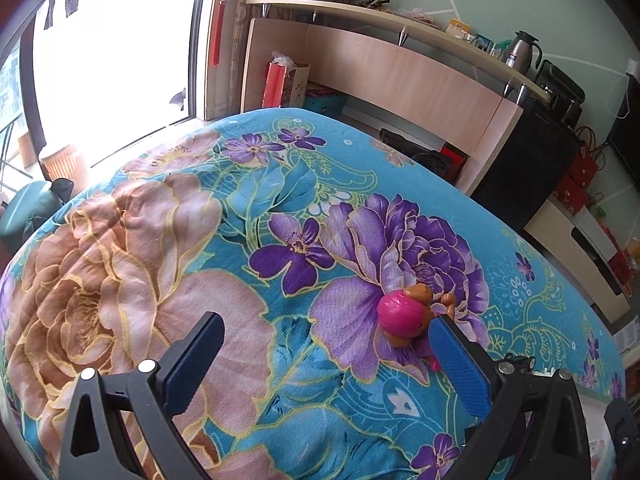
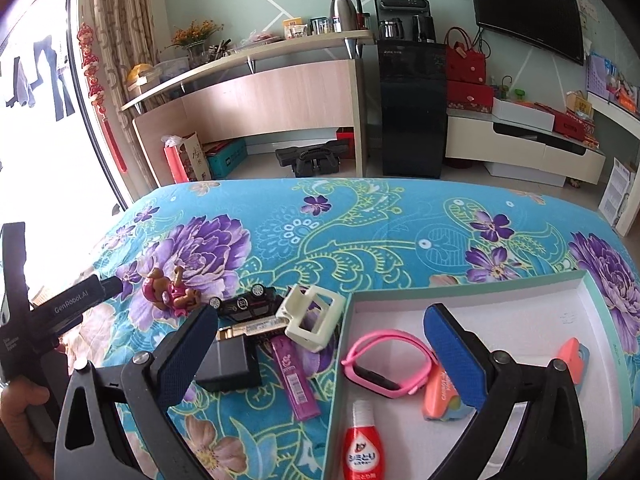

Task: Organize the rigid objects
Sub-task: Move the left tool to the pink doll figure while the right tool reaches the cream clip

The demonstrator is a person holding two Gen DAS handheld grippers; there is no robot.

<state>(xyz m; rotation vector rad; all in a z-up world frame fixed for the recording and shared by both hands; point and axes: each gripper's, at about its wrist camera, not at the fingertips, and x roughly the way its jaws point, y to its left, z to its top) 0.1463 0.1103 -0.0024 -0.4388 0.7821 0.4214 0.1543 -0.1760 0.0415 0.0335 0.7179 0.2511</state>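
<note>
I am holding my right claw (image 2: 320,322) spread wide above the box (image 2: 600,300), where a pink watch (image 2: 384,364) and red bottle (image 2: 362,446) are lying. My left claw (image 1: 326,330) is hanging open beside the toy dog (image 1: 404,314) on the bed (image 1: 200,240).

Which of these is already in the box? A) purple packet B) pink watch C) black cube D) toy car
B: the pink watch lies inside the box, beside a red bottle; the toy car, purple packet and black cube lie on the blanket.
</note>
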